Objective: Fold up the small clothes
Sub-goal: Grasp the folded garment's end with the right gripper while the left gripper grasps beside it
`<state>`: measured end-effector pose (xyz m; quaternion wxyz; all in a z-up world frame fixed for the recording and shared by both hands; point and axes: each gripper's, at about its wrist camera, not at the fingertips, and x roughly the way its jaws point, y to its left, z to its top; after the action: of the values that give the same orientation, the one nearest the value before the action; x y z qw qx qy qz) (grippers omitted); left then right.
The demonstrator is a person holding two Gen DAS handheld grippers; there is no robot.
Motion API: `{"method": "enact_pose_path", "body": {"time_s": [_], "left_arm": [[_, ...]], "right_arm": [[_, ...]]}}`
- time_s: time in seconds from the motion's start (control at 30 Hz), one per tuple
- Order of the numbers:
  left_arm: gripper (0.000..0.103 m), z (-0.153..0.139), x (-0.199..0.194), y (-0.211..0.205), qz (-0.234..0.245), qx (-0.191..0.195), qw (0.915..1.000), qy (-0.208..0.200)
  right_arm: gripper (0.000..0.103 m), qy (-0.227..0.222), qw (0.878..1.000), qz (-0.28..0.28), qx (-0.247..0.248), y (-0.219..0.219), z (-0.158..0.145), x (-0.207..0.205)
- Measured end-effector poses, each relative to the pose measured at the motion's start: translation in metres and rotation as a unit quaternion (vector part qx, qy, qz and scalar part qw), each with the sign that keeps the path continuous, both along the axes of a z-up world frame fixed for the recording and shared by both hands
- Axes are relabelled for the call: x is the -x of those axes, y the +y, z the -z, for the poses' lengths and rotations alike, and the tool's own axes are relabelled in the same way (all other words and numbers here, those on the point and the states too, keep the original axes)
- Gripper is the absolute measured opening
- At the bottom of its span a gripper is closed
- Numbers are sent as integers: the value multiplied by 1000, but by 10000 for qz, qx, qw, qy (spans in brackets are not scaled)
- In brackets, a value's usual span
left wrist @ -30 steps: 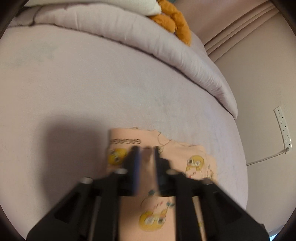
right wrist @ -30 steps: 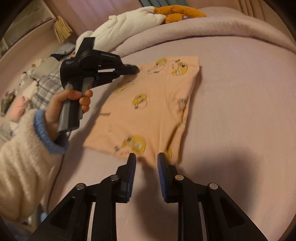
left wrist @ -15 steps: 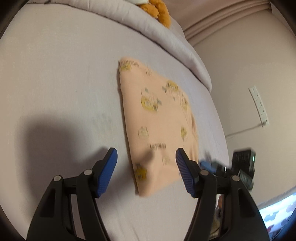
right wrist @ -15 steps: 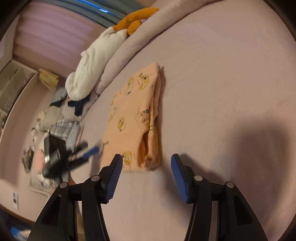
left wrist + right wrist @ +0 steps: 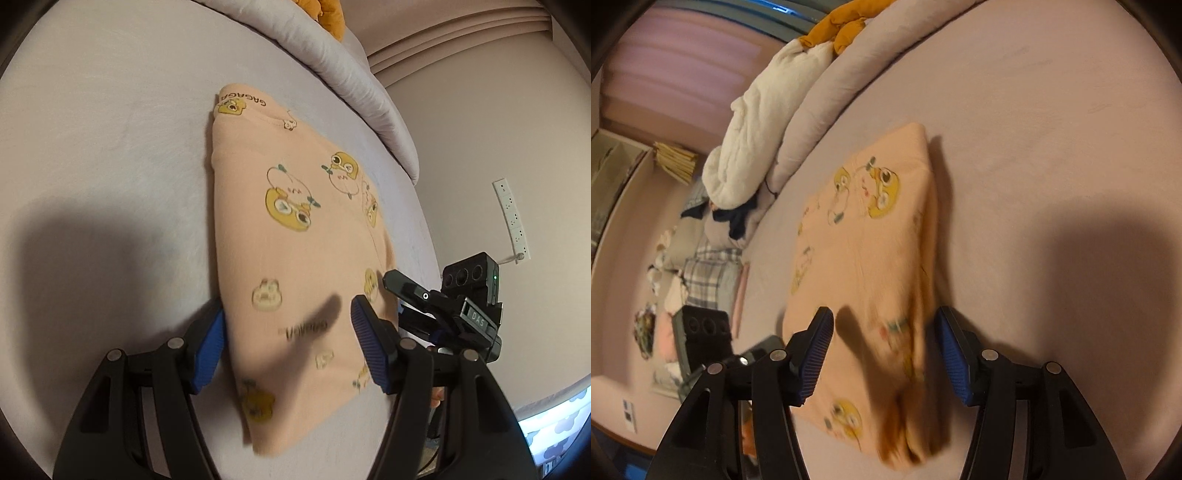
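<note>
Lying folded into a rectangle on the lilac bed sheet [image 5: 110,155], the peach cartoon-print garment [image 5: 295,236] sits toward the sheet's near edge, its far end short of the rolled duvet [image 5: 332,62] along the far edge. Both grippers flank its near end. The left gripper [image 5: 286,347] has its blue pads spread wide, with the garment's near left part lying between them; whether either pad touches the cloth cannot be told. The right gripper [image 5: 884,354] is likewise spread wide over the near right corner, with the thick folded edge between its pads and no squeeze visible there. A white quilt [image 5: 757,133] and an orange plush toy [image 5: 842,29] rest by the duvet. Off the bed's left edge lies a heap of clothes [image 5: 701,273].
</note>
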<state>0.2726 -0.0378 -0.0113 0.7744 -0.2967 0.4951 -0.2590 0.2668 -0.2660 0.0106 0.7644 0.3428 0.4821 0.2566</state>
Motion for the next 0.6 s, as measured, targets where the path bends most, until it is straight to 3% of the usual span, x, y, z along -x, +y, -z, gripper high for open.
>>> {"method": "enact_pose_path", "body": {"time_s": [0.4, 0.6], "left_arm": [[68, 3, -25, -13, -36, 39, 10000, -80], [62, 1, -24, -25, -111, -270, 9994, -168]], "right_arm": [[57, -155, 9995, -225, -140, 16, 2, -23], [46, -303, 9992, -193, 185, 24, 0, -22]]}}
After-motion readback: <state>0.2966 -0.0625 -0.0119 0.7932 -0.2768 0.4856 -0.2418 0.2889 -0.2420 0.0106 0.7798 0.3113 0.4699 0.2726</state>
